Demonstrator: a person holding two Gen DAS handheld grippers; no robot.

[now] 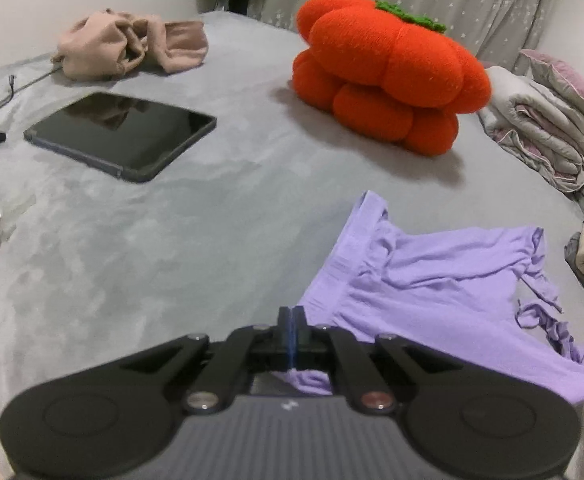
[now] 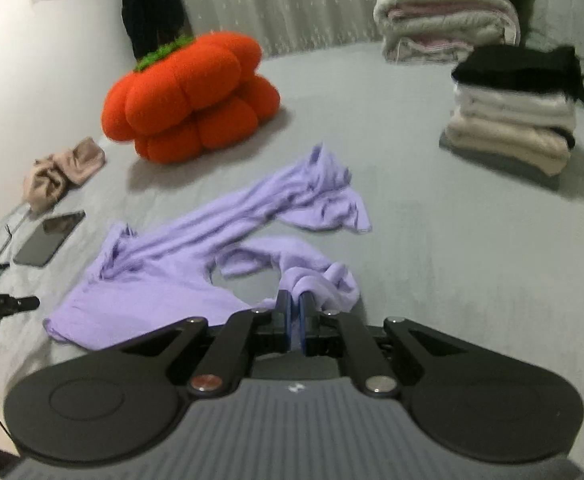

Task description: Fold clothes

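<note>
A lilac garment [image 1: 431,280] lies rumpled on the grey bed [image 1: 172,260], to the right of my left gripper [image 1: 291,312]. That gripper is shut, and a bit of lilac fabric shows just under its closed fingers, at the garment's near hem. In the right wrist view the same garment [image 2: 152,280] stretches away to the left, with a sleeve reaching toward the far side. My right gripper [image 2: 295,300] is shut on a bunched fold at the garment's near right end.
An orange pumpkin cushion [image 1: 387,72] [image 2: 192,96] sits farther back on the bed. A dark tablet [image 1: 120,134] and a crumpled beige garment [image 1: 128,48] lie at the left. A stack of folded clothes [image 2: 515,112] and a folded quilt [image 2: 443,16] stand at the right.
</note>
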